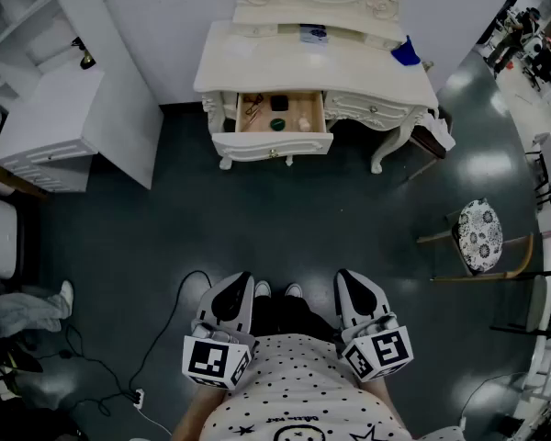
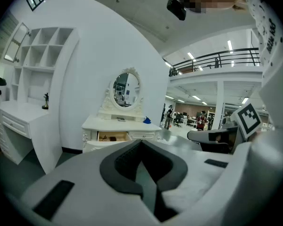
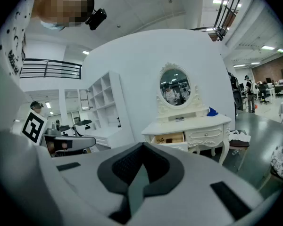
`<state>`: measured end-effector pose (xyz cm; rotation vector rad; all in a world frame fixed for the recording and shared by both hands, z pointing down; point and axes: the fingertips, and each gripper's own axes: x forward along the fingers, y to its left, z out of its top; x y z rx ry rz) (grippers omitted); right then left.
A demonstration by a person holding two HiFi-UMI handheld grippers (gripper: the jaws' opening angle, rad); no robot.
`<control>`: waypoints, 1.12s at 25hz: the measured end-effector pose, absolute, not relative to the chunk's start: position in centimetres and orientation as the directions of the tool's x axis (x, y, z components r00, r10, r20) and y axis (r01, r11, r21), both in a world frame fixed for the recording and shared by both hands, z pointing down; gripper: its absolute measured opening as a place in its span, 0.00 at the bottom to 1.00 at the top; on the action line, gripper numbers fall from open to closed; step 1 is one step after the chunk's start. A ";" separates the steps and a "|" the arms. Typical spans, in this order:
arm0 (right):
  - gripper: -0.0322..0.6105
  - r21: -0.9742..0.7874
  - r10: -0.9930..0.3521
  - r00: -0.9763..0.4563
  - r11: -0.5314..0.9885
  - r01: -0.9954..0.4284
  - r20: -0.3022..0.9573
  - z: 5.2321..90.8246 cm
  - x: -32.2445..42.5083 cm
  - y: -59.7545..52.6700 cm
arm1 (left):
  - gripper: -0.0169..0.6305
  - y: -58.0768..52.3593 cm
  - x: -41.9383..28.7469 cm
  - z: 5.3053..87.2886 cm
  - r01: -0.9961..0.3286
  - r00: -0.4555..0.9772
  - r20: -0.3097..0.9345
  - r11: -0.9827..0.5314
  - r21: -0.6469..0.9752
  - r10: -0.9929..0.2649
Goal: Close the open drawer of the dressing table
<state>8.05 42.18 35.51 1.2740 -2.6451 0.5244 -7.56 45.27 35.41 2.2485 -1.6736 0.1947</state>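
The white dressing table [image 1: 257, 58] stands against the far wall under an oval mirror. Its left drawer [image 1: 272, 143] is pulled out, with several small dark items on the wooden bottom. The open drawer [image 2: 112, 136] also shows far ahead in the left gripper view, and as drawer [image 3: 169, 138] in the right gripper view. My left gripper [image 1: 243, 281] and right gripper [image 1: 346, 277] are held close to my body, well short of the table. The left gripper [image 2: 141, 142] has its tips together with nothing between them. The right gripper [image 3: 144, 146] looks the same.
A white shelf-and-desk unit [image 1: 64, 108] fills the left side. A stool with a patterned seat [image 1: 478, 235] stands at the right. Cables [image 1: 119, 375] lie on the dark floor at lower left. A blue object [image 1: 406, 51] sits on the tabletop's right end.
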 end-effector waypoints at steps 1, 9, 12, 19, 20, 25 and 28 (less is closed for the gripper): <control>0.06 -0.243 -0.725 -0.625 0.576 -0.780 0.290 35.5 8.1 42.3 | 0.05 45.3 -7.6 35.3 -0.950 0.298 0.302 -0.253 0.181 -0.905; 0.06 -0.241 -0.723 -0.626 0.578 -0.780 0.292 35.4 8.9 42.7 | 0.05 45.8 -7.1 34.9 -0.954 0.284 0.292 -0.240 0.179 -0.913; 0.06 -0.240 -0.725 -0.627 0.579 -0.779 0.286 35.4 9.4 42.6 | 0.05 45.7 -6.7 34.9 -0.955 0.282 0.286 -0.240 0.173 -0.916; 0.06 -0.214 -0.724 -0.631 0.594 -0.776 0.280 35.3 11.2 43.0 | 0.05 45.5 -4.7 34.4 -0.956 0.286 0.270 -0.253 0.151 -0.919; 0.06 -0.206 -0.720 -0.638 0.604 -0.770 0.273 35.1 11.3 43.1 | 0.05 45.5 -4.4 34.4 -0.955 0.288 0.266 -0.256 0.150 -0.920; 0.06 -0.212 -0.704 -0.667 0.633 -0.745 0.243 35.0 12.1 43.3 | 0.05 45.2 -2.9 34.5 -0.950 0.302 0.251 -0.269 0.159 -0.920; 0.06 -0.217 -0.703 -0.666 0.630 -0.746 0.248 35.1 12.5 42.9 | 0.05 44.7 -2.3 34.5 -0.947 0.310 0.249 -0.277 0.162 -0.917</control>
